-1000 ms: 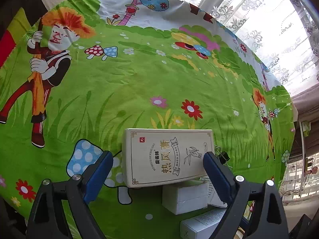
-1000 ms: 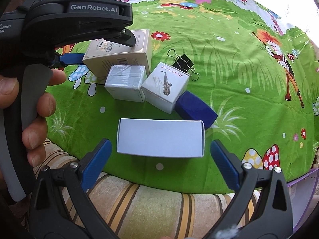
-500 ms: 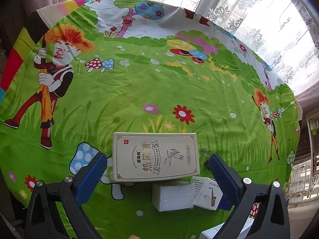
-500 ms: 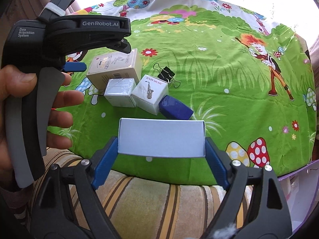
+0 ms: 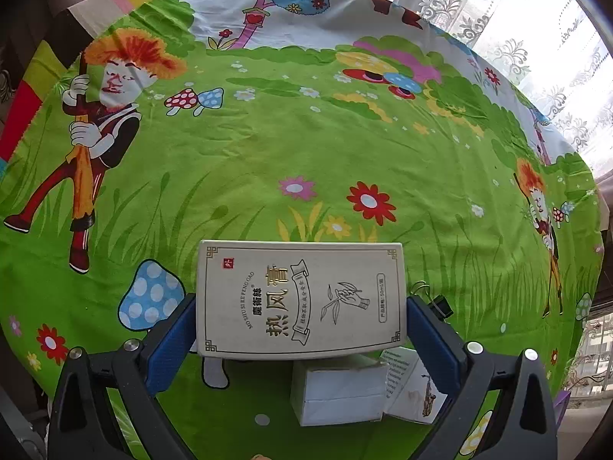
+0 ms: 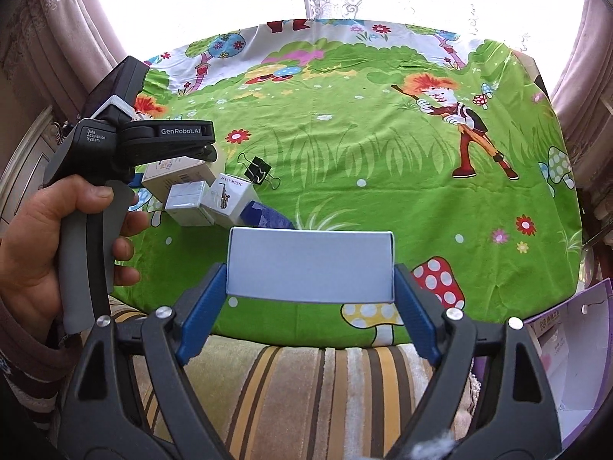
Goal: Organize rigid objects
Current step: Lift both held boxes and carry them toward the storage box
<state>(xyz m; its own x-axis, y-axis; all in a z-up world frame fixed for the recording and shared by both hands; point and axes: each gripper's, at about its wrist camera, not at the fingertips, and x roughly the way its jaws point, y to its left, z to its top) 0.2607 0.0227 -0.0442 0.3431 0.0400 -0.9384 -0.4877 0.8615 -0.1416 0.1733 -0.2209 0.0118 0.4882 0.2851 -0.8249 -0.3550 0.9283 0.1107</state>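
Right gripper clamped on plain white box, lower centre, lifted; end-only grip, may twist or slip. Left gripper jaws apart, straddling cream box lower centre; closing could nudge small boxes beneath. No containers visible.

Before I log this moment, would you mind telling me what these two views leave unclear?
- Blue box, right wrist view: mostly hidden behind the plain white box in the right tongs.
- Beige box, right wrist view: covered by the left tongs' body.
- Binder clip, left wrist view: hidden behind a tong finger.
- Saxophone box, left wrist view: side print too small to read.
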